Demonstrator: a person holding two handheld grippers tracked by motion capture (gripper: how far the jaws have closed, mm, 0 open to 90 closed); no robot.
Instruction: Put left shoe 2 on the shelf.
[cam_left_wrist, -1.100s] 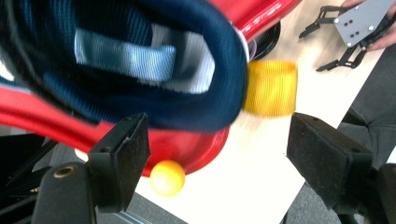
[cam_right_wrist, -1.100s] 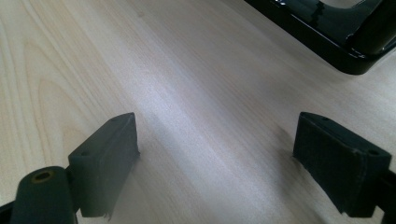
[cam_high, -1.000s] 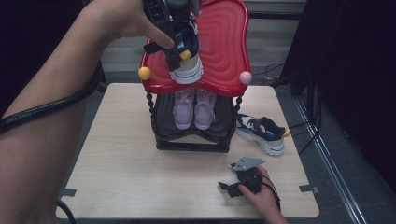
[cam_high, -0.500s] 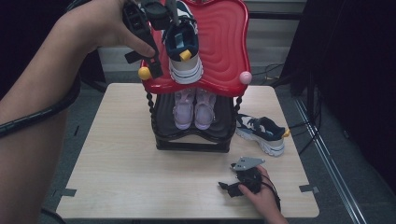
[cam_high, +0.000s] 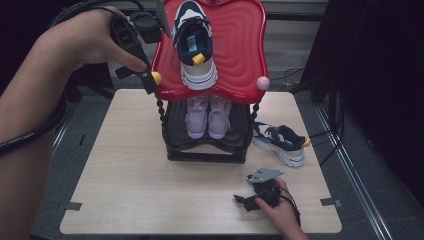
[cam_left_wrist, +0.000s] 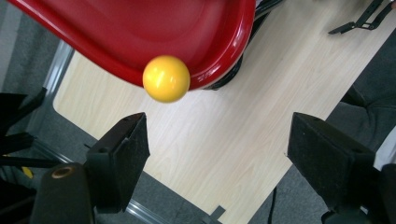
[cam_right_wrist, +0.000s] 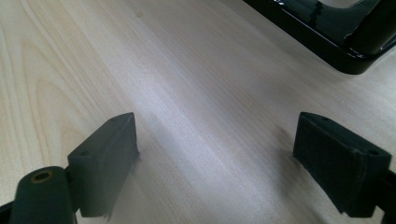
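A navy and white sneaker (cam_high: 194, 46) lies on the red top shelf (cam_high: 240, 45) of a shoe rack, toe toward me. Left of that shelf, beside its yellow knob (cam_high: 156, 78), a hand holds my left gripper (cam_high: 136, 79) in the air, open and holding nothing. Looking down, the left gripper view has the yellow knob (cam_left_wrist: 166, 78) beyond my left gripper (cam_left_wrist: 219, 158), over the table. A matching sneaker (cam_high: 280, 143) lies on the table right of the rack. My right gripper (cam_high: 248, 190) rests open on the table near the front, with bare wood between its jaws (cam_right_wrist: 217, 158).
A pair of pink shoes (cam_high: 207, 117) stands on the rack's black lower shelf (cam_high: 175, 130). A pink knob (cam_high: 262, 83) marks the red shelf's right corner. The rack's black base (cam_right_wrist: 327, 42) lies ahead of the right gripper. The wooden table (cam_high: 125, 185) ends close to the front.
My left gripper pushed the sneaker farther back on the red shelf, came off it, and moved left beyond the yellow knob. The right gripper has not moved.
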